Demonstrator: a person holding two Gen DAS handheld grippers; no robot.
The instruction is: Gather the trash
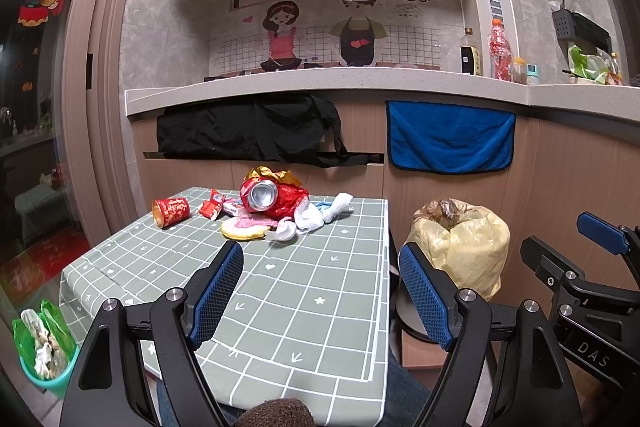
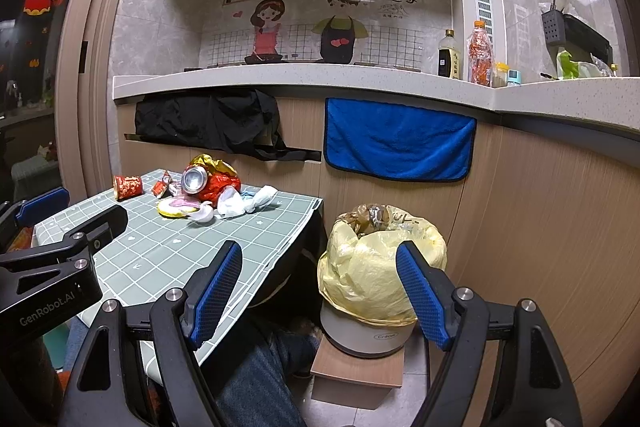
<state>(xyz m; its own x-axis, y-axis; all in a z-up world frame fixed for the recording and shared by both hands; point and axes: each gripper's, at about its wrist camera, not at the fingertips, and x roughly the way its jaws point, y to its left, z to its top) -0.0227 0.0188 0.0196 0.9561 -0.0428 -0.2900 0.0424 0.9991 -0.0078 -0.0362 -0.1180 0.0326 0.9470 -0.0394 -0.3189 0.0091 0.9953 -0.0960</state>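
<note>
Red foil and paper make up most of the litter heaped at the far end of the checked tablecloth (image 1: pixel 280 291), and the bin (image 2: pixel 380 259) lined with a yellow bag, already part full, stands on a low wooden block just right of the table. Going left to right from the table's far-left corner: one red paper cup (image 1: pixel 171 211) on its side, one small red wrapper (image 1: pixel 211 207), one crushed can (image 1: pixel 262 195) lying on a red foil bag, one yellow-rimmed disc (image 1: pixel 242 229) in front of it, and white crumpled tissue (image 1: pixel 316 215), its pieces too tangled to count. The left gripper (image 1: pixel 320 291) hovers over the near cloth with fingers spread and empty; the right gripper (image 2: pixel 320 291) hangs before the bin, likewise spread wide and holding nothing. A good first grab would likely be the cup, lying apart from the heap: close across its rim so that nothing else drags along.
</note>
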